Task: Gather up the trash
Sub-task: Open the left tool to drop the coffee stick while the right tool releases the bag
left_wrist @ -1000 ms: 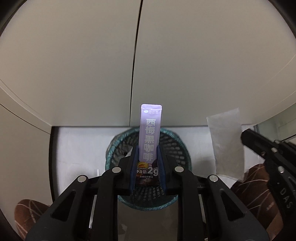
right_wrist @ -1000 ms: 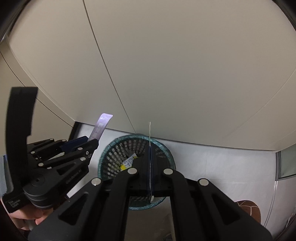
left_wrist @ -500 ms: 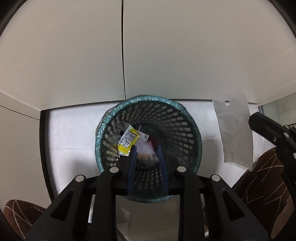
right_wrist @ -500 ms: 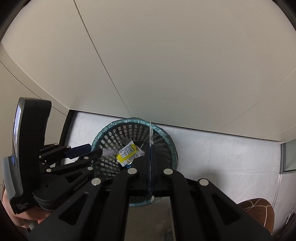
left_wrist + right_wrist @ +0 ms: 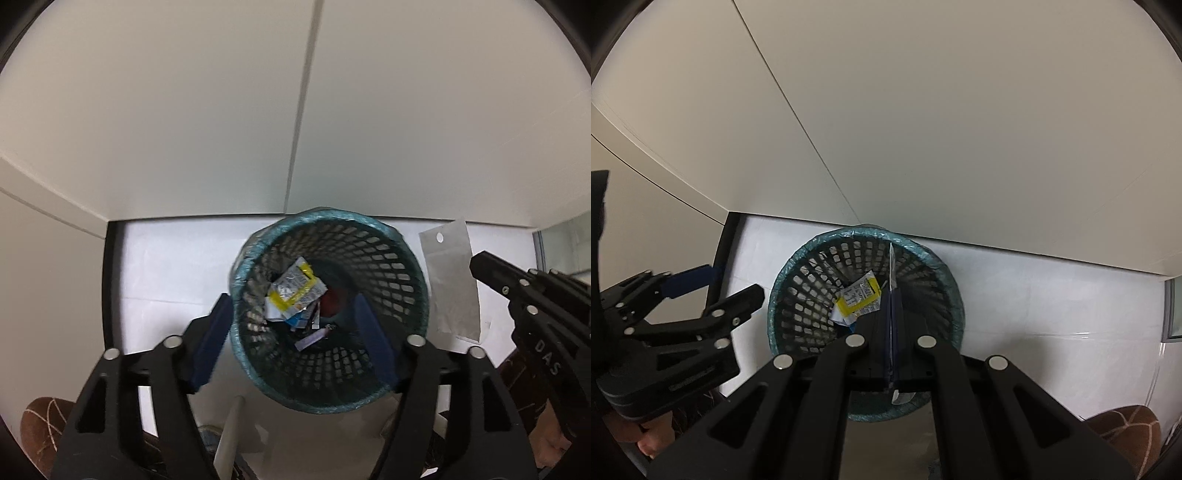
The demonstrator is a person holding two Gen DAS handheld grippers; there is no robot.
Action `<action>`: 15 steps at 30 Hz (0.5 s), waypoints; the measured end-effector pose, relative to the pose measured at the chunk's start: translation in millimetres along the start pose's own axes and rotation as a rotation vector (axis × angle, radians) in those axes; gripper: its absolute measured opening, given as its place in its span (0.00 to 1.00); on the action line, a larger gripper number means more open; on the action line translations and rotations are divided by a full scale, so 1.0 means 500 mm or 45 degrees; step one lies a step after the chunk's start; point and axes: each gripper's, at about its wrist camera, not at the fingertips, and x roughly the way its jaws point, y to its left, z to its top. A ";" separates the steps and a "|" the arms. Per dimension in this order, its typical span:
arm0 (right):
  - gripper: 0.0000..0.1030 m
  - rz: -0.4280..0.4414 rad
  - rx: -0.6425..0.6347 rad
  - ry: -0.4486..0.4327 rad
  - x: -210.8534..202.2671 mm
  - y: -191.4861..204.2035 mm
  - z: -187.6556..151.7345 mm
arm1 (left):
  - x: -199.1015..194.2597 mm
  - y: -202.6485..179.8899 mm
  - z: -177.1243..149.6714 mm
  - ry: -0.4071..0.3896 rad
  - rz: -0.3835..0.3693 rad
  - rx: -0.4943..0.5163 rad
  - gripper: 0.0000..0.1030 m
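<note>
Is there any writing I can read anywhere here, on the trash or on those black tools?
"DAS" in white on the black right gripper, seen from the left wrist view; it may run on past that.
Yellow wrapper in the mesh wastebasket: printing too small and blurred to read.
Purple sachet and clear plastic bag: no legible text.

The wastebasket (image 5: 328, 314) sits on the floor (image 5: 166, 266) right against the wall (image 5: 221, 110), wrappers (image 5: 295, 291) down inside it, a flat bag (image 5: 452, 288) just off its right side.
</note>
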 end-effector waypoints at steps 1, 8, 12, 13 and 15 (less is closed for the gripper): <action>0.00 0.007 -0.001 0.002 0.005 0.003 -0.001 | 0.002 0.008 0.002 0.003 0.000 -0.016 0.69; 0.00 0.016 -0.025 0.019 0.033 0.016 0.001 | 0.010 0.047 0.009 0.014 0.011 -0.082 0.72; 0.00 0.031 -0.046 0.038 0.040 0.025 -0.002 | 0.010 0.052 0.009 0.014 0.016 -0.088 0.73; 0.00 0.037 -0.049 0.041 0.041 0.026 -0.003 | 0.010 0.051 0.009 0.014 0.021 -0.086 0.73; 0.00 0.051 -0.055 0.050 0.045 0.029 -0.005 | 0.014 0.051 0.008 0.019 0.025 -0.088 0.73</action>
